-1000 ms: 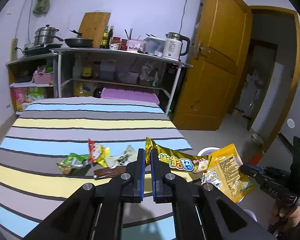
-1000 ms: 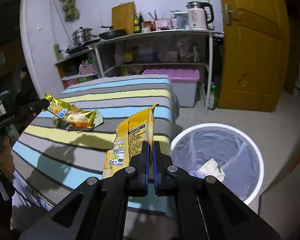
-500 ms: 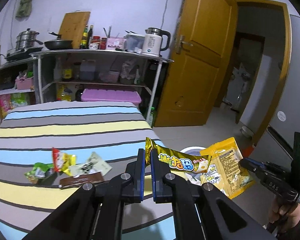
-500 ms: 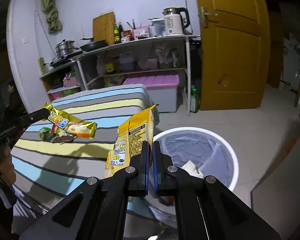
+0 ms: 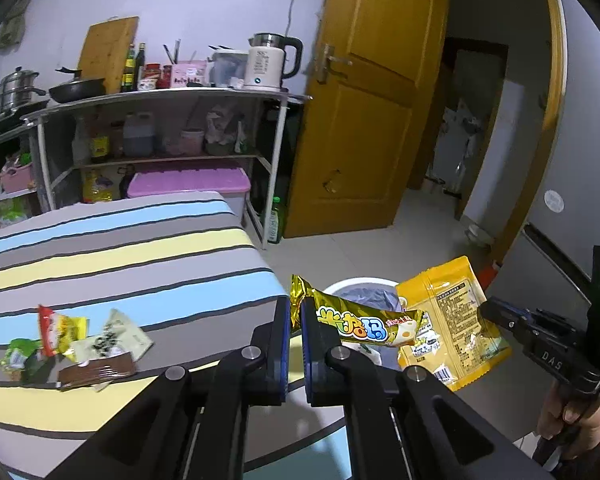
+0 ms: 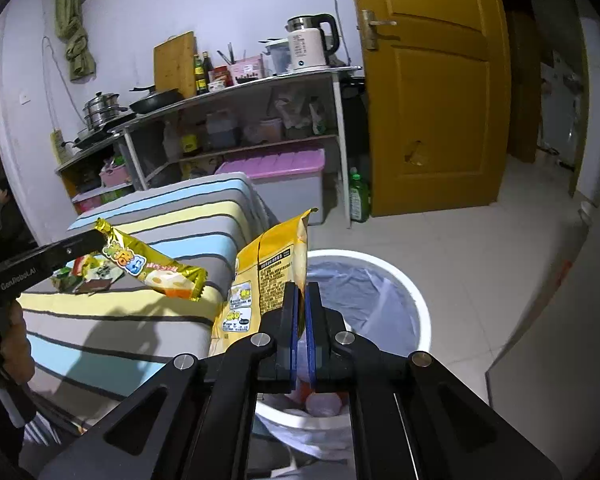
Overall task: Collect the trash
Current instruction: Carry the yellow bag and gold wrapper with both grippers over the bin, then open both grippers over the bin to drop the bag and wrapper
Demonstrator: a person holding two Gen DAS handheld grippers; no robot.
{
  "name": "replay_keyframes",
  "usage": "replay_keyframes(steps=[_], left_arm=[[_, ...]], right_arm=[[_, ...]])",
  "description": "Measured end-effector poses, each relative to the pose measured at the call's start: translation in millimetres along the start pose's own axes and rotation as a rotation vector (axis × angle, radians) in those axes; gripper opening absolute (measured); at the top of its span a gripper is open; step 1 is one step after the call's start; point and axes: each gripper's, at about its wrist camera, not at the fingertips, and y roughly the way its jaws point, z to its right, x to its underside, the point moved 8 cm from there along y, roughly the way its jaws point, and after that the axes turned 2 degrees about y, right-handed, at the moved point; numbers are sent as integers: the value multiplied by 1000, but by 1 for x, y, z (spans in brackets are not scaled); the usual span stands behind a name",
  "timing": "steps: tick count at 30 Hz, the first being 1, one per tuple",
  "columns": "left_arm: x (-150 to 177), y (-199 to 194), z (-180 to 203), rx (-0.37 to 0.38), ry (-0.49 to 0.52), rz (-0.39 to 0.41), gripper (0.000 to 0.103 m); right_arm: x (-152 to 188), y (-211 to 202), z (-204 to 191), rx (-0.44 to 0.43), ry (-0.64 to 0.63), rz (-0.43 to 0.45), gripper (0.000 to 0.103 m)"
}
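Both grippers have swung off the bed [image 5: 148, 256] toward the white bin [image 6: 414, 312], so the drop looks close. Left gripper [image 5: 295, 320] has its jaws clamped on the gold snack wrapper [image 5: 360, 326]; right gripper [image 6: 301, 304] has its jaws clamped on the yellow pouch [image 6: 268, 276], now over the bin's near rim. Four or five wrappers [image 5: 76, 340] remain on the bed. Nothing blocks the bin mouth; the bed corner sits just beside it.
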Motion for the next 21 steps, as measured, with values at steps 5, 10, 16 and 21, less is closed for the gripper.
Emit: replay_keyframes(steps=[5, 10, 16, 21], left_arm=[[3, 20, 15, 11, 28, -30, 5], [9, 37, 26, 27, 33, -62, 5], [21, 55, 42, 42, 55, -100, 5], [26, 66, 49, 54, 65, -120, 6]], right_arm=[[3, 7, 17, 15, 28, -9, 3], [8, 17, 30, 34, 48, -28, 3], [14, 29, 46, 59, 74, -55, 3], [19, 41, 54, 65, 88, -80, 3]])
